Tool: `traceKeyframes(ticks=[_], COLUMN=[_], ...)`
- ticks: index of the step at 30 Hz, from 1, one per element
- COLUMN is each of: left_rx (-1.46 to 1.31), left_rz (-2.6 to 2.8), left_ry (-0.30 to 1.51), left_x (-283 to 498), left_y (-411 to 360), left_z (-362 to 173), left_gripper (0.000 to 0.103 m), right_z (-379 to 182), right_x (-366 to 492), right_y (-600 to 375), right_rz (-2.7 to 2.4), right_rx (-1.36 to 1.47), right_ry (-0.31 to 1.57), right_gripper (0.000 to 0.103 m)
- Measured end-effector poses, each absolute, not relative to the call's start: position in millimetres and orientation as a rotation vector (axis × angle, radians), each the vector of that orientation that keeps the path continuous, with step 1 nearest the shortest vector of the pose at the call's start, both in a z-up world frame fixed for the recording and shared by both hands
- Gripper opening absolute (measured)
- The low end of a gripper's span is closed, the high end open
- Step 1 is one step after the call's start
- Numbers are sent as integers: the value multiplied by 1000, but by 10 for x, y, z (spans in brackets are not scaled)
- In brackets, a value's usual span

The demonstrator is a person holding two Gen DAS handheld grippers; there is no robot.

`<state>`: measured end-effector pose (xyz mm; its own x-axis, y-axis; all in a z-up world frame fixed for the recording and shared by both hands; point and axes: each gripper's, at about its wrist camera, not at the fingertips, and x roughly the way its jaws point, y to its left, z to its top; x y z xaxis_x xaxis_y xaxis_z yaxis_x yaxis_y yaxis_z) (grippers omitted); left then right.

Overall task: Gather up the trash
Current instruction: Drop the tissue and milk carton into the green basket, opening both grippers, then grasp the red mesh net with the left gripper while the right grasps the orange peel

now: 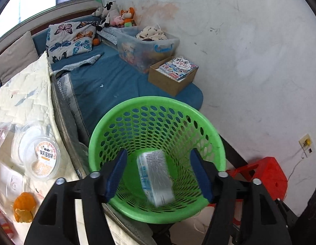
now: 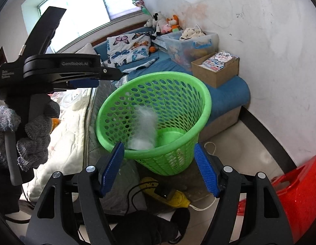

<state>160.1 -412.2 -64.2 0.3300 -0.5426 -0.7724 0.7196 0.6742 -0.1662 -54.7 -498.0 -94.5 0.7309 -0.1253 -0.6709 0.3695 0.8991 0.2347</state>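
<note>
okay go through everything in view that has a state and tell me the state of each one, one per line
Left tongs: open, nothing gripped, above the basket.
Right tongs: open, empty.
Green basket: upright beside the bed.
White carton: blurred, inside the basket.
Clear lidded tub: closed, lying on the quilt.
Orange peel: loose on the quilt.
Cardboard box: open, books inside.
Clear storage bin: uncovered, full.

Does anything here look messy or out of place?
Yes. Orange peel and an empty plastic tub lie on the cream quilt, trash not yet binned. A blurred white carton is inside the green basket.
</note>
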Motion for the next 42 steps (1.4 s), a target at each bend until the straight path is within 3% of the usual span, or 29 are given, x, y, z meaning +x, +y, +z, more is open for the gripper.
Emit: traceKeyframes(ticks=[19,42], left_rx=[161,-19], left_rz=[-624,-205], left_ry=[764,756], left_x=[1389,1436], left_y=[-2521,-473], left_z=[-88,-154], left_gripper=[66,68], right_z=[-503,-453], right_x=[-261,813], right_y=[-4346,-3118], right_rz=[-134,175], right_rx=[267,136], right_ry=[650,714], right_gripper=[75,76])
